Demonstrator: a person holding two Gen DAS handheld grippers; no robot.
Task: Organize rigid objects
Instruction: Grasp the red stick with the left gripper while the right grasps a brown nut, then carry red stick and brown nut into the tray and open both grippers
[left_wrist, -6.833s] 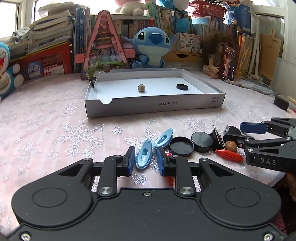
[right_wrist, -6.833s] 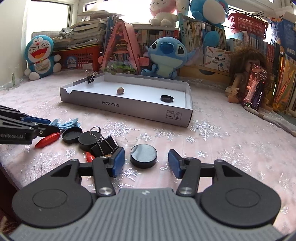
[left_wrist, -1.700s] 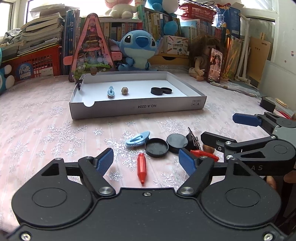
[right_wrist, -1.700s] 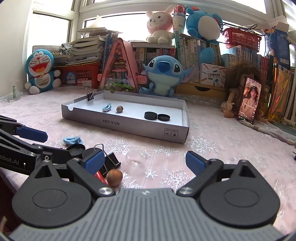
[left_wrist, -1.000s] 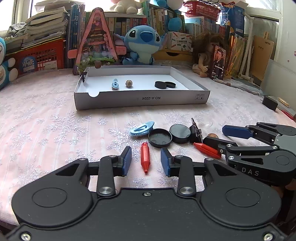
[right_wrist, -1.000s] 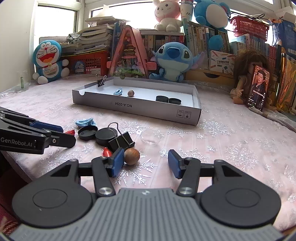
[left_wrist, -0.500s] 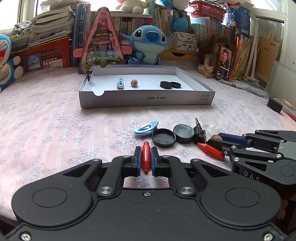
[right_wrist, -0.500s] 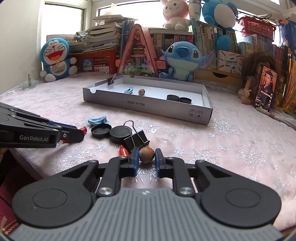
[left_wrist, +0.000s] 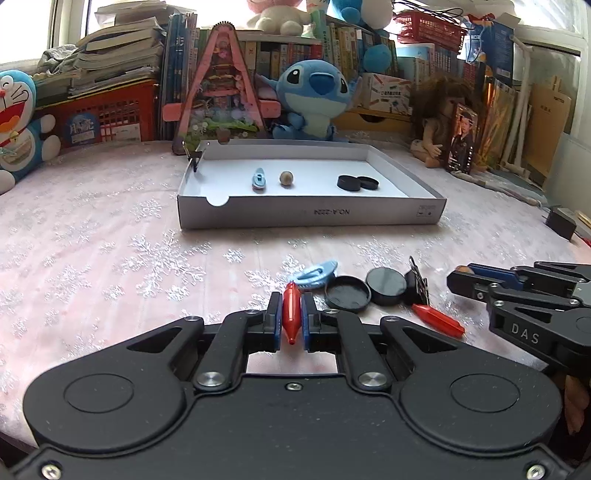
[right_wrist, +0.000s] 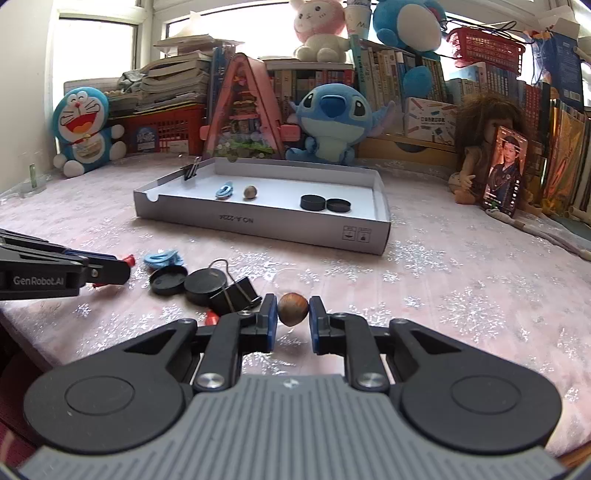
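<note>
Left wrist view: your left gripper (left_wrist: 291, 317) is pressed onto the red peg (left_wrist: 290, 312), which lies lengthwise in the gap with a blue pad against each flank, its tip pointing back at the camera. That grip along the long axis should keep it from swivelling on the way to the tray (left_wrist: 310, 216). The tray sits well ahead on the cloth, already sorted by kind: a blue clip (left_wrist: 259, 179), a nut (left_wrist: 286, 178) and two black caps (left_wrist: 357, 182) in a row. Just beyond your fingertips lie another blue clip (left_wrist: 317, 272), two loose caps (left_wrist: 365, 290), a binder clip (left_wrist: 415, 282) and a second red peg (left_wrist: 437, 320). Your right gripper (left_wrist: 476, 278) shows at the right edge.

Right wrist view: your right gripper (right_wrist: 292, 312) pinches the brown nut (right_wrist: 292, 308) at its widest part, centred between the pads, so it shouldn't squirt out. It looks just off the cloth, though I can't tell for sure. The tray (right_wrist: 258, 225) is ahead and slightly left; the nut there (right_wrist: 250, 192) probably marks where this one belongs.
</note>
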